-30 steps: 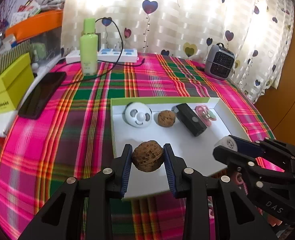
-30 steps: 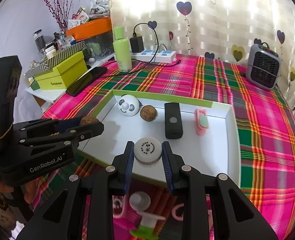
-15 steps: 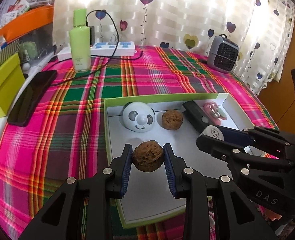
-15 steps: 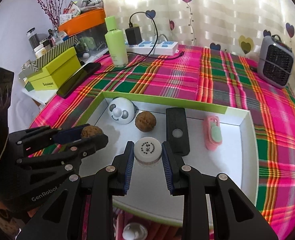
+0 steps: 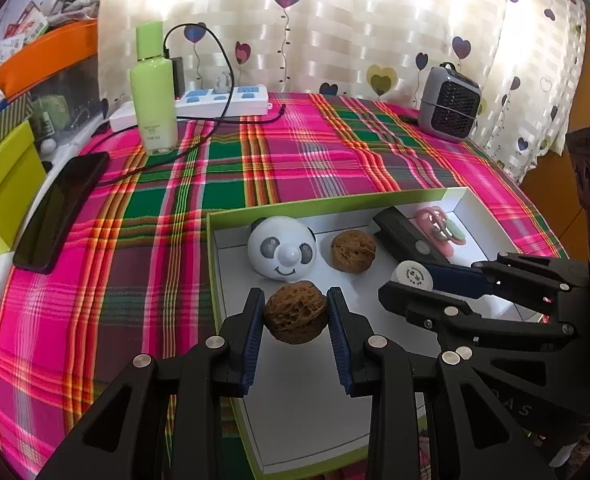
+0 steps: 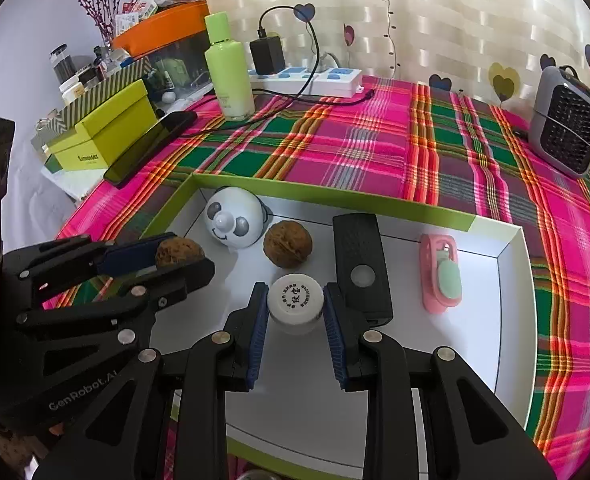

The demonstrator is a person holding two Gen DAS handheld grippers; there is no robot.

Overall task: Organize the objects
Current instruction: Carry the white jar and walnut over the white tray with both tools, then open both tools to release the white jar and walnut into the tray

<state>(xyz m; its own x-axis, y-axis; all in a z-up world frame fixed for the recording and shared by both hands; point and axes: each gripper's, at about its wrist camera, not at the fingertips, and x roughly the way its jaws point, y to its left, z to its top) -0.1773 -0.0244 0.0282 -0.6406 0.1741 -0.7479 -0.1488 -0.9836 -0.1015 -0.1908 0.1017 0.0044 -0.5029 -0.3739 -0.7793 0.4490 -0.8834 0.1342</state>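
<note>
My left gripper (image 5: 296, 318) is shut on a brown walnut (image 5: 296, 312), held over the left part of a white tray with a green rim (image 5: 335, 200). My right gripper (image 6: 294, 308) is shut on a small white jar with a printed lid (image 6: 294, 302), held over the tray's middle. Along the tray's far side lie a white panda ball (image 6: 234, 222), a second walnut (image 6: 288, 243), a black remote-like block (image 6: 359, 256) and a pink clip with a green pad (image 6: 441, 274). Each gripper shows in the other's view, the left gripper (image 6: 179, 254) and the right gripper (image 5: 411, 276).
The tray sits on a pink and green plaid cloth (image 5: 295, 152). A green bottle (image 5: 153, 88), a power strip with a cable (image 5: 231, 100) and a small grey heater (image 5: 449, 106) stand at the back. A black phone (image 5: 61, 208) and yellow-green boxes (image 6: 103, 132) lie at the left.
Both grippers have moved forward and down over the tray with their loads. The tray's contents look nearer in both views.
</note>
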